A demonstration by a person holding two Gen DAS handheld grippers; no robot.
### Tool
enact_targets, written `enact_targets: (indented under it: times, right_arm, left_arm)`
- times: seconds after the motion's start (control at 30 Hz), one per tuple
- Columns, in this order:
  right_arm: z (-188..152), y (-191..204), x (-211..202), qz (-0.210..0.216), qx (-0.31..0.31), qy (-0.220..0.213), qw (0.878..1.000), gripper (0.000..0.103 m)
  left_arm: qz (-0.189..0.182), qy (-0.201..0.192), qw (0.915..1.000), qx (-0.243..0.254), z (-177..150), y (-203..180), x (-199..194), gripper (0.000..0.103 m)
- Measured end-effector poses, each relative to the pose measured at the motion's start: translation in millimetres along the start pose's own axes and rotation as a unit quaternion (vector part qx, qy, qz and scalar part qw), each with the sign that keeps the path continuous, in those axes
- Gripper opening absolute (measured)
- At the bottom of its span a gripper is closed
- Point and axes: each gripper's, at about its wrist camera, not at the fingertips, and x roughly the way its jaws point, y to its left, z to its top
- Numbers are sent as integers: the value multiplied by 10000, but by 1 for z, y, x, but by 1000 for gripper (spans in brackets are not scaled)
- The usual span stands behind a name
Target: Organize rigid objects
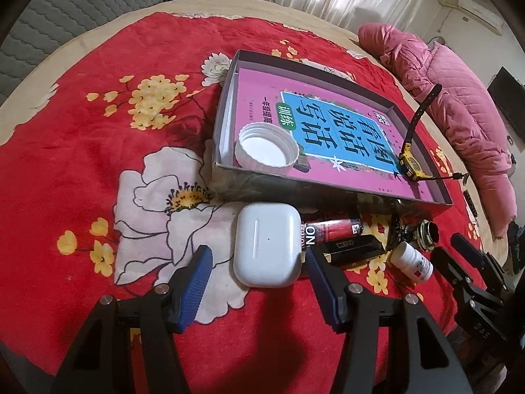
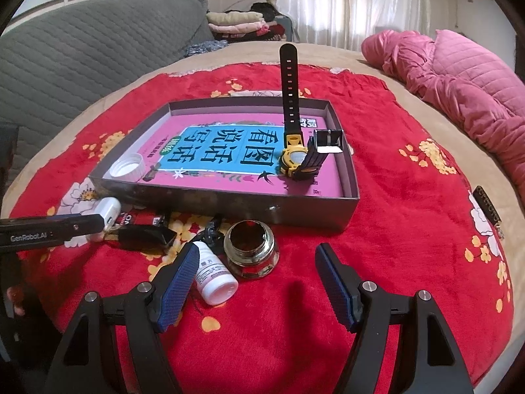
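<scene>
Big shallow box (image 1: 229,98) sits mid-blanket (image 1: 82,138) with a book (image 1: 262,92) flat inside, stiff cardboard, light, not the thing to lift. In it already: white cap (image 1: 266,148) at the near corner, yellow watch (image 2: 294,158) on the book, one strap standing up. Loose pieces lie on the blanket just in front of the box wall. Earbud case (image 1: 267,246) is smooth, hard, rounded, probably light and slippery, so best pinched across its flat sides at mid-height. Left gripper (image 1: 257,267) is open, pads either side of the case, right pad close or touching, left pad apart, no squeeze. Glass jar (image 2: 251,252) looks heavier and breakable, grab around the body. Pill bottle (image 2: 215,277) lies on its side, will roll, light plastic. Right gripper (image 2: 257,272) is wide open, empty, left pad just beside the bottle. Left view alone shows a red tube (image 1: 331,228) and black bar (image 1: 354,249) clearly; right view alone shows the watch buckle and the jar's open mouth.
</scene>
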Motion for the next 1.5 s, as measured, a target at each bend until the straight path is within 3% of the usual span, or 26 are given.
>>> enact_targets:
  times: [0.97,1.1,1.5]
  right_arm:
    - [1,-9,34,-256,-90,121,9996,74]
    - [0,-7,34,-458,-228,85,9987,73]
    - [0,-16,37,-417,-187,53,9989,68]
  left_arm:
    - [-67,-53,9999,-91,5,3,15,59]
    - [-199,-63,9995,-222,6,9,17,59]
    - [-412,-73,9987,-291,6,15,25,59]
